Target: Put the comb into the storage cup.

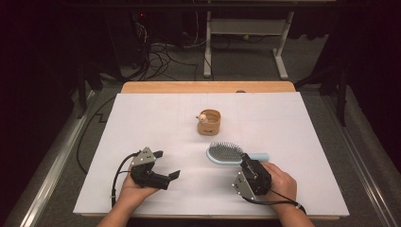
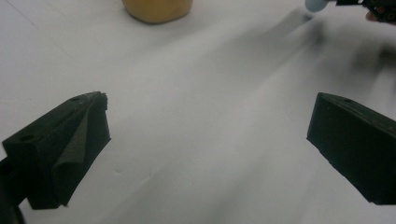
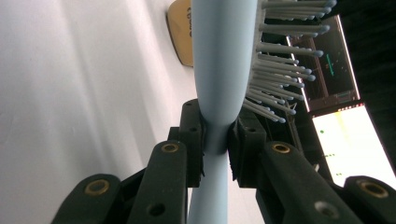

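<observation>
A light blue hairbrush (image 1: 226,153) with grey bristles lies near the front middle of the white table (image 1: 156,118). My right gripper (image 1: 245,160) is shut on its neck, where handle meets head; the right gripper view shows the hairbrush (image 3: 218,60) pinched between the two jaws, bristles pointing right. My left gripper (image 1: 168,164) rests at the front left, held in a hand, jaws wide apart with nothing between them; its fingertips (image 2: 74,140) frame bare table. A small round wooden cup (image 1: 209,122) with a small figure on its rim stands mid-table behind the brush.
The wooden cup (image 2: 157,9) shows as a tan shape at the top of the left gripper view. Beyond the table's far wooden edge (image 1: 208,87) are a desk frame (image 1: 246,38) and tangled cables (image 1: 156,52) on the floor.
</observation>
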A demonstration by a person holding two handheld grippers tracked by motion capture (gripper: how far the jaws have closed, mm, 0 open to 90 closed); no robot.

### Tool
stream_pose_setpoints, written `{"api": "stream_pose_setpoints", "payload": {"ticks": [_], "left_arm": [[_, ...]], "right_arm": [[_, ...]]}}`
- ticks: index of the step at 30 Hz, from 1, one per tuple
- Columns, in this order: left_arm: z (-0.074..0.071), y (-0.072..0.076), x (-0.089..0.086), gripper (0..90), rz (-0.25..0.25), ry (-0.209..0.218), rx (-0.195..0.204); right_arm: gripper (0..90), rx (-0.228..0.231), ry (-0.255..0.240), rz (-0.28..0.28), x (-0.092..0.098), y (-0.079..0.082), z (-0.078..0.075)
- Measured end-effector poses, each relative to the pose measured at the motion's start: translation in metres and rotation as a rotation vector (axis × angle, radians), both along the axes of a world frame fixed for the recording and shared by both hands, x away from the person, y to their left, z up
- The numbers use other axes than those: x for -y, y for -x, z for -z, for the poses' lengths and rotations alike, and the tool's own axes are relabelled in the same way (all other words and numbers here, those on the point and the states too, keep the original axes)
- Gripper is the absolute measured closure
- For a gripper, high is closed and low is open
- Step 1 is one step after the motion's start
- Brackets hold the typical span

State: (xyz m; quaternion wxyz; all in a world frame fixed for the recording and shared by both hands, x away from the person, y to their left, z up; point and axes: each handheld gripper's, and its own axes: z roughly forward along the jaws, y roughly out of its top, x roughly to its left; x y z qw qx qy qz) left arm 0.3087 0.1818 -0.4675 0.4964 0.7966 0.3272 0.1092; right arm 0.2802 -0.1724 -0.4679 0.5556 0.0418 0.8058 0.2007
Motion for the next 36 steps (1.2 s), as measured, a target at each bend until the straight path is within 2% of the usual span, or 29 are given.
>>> {"api": "stream_pose_setpoints", "payload": {"ticks": [3, 4, 10, 14, 17, 20, 26, 28, 30, 33, 36], "left_arm": [[-0.001, 0.002, -0.004, 0.2, -0.001, 0.059, 0.043], [-0.001, 0.002, -0.005, 0.2, 0.013, 0.072, 0.044], [-0.001, 0.003, -0.006, 0.2, 0.037, 0.09, 0.064], [-0.002, 0.004, -0.006, 0.2, 0.012, 0.088, 0.084], [-0.004, 0.006, -0.008, 3.6, -0.004, 0.104, 0.109], [-0.004, 0.006, -0.01, 2.8, -0.018, 0.127, 0.126], [-0.007, 0.007, -0.014, 1.0, -0.028, 0.137, 0.146], [-0.008, 0.008, -0.015, 0.3, -0.021, 0.163, 0.159], [-0.009, 0.01, -0.016, 0.3, -0.022, 0.172, 0.18], [-0.011, 0.011, -0.017, 0.5, -0.01, 0.194, 0.19], [-0.013, 0.014, -0.018, 5.1, -0.005, 0.212, 0.222]], "right_arm": [[78.7, -0.012, -0.04, 0.01, 0.001, 0.0, -0.002], [78.7, -0.012, -0.041, 0.01, 0.002, 0.0, -0.003], [78.7, -0.026, -0.067, 0.016, 0.003, 0.001, -0.004], [78.7, -0.037, -0.092, 0.021, 0.004, 0.001, -0.006], [78.7, -0.054, -0.139, 0.029, 0.005, 0.002, -0.008], [78.7, -0.075, -0.18, 0.033, 0.007, 0.002, -0.011], [78.7, -0.094, -0.208, 0.037, 0.009, 0.003, -0.014], [78.7, -0.101, -0.22, 0.037, 0.009, 0.004, -0.015], [78.7, -0.108, -0.237, 0.04, 0.009, 0.004, -0.016], [78.7, -0.11, -0.259, 0.038, 0.01, 0.005, -0.018], [78.6, -0.128, -0.287, 0.047, 0.011, 0.006, -0.019]]}}
